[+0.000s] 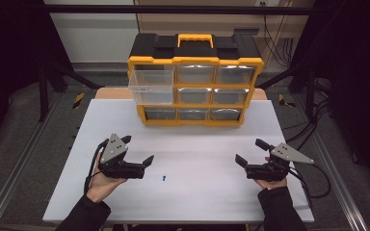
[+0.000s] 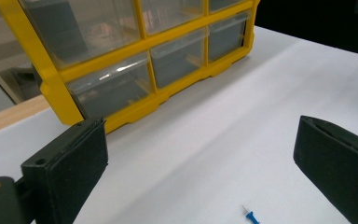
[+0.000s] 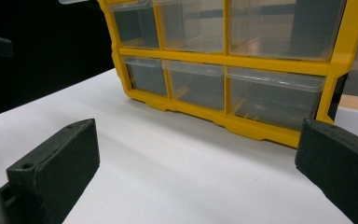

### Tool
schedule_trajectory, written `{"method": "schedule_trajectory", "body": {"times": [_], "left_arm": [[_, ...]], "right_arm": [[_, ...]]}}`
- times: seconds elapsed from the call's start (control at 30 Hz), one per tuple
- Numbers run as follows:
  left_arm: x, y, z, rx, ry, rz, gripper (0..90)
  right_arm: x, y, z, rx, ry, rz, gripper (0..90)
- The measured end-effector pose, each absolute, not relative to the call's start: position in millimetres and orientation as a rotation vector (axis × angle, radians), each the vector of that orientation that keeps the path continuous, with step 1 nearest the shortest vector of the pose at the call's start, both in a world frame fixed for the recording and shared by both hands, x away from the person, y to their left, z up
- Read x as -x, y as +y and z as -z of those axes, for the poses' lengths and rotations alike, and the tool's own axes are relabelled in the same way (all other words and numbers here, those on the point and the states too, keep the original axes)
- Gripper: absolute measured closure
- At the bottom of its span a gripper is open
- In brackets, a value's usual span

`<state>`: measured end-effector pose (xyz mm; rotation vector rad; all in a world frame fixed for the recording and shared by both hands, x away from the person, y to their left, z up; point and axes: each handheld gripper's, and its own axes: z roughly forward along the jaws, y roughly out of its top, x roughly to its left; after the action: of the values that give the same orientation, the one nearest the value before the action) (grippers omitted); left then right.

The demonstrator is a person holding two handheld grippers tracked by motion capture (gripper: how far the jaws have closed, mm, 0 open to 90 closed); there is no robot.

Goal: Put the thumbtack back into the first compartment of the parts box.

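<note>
Pushpin [image 1: 164, 178], small and blue, is lying flat on the white counter [image 1: 197, 202] near its front edge, just beside the left tongs [image 1: 137, 150]. Both left and right tongs [image 1: 252, 151] are gaping wide and gripping nothing. Organizer [image 1: 195, 89] is sitting at the back edge with its top-left drawer [image 1: 150, 87] sticking out. Best move: lowering the left tongs square over the pin, closing slowly on its head.

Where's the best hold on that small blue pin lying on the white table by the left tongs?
Probably across the small blue pin at its thicker blue head, coming straight down with the left tongs. It lies flat on the white table, so only its sides offer grip; its thin tip looks too slim.
</note>
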<state>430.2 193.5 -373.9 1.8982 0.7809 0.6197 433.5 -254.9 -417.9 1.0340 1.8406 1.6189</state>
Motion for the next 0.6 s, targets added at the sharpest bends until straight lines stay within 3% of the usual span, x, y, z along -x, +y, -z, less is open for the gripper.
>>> {"method": "schedule_trajectory", "body": {"times": [0.6], "left_arm": [[-432.8,173.1,413.2,-2.003,0.813,-0.553,3.4]], "right_arm": [[-433.1,-254.4,418.3,-1.030,1.847,-1.616,0.3]]}}
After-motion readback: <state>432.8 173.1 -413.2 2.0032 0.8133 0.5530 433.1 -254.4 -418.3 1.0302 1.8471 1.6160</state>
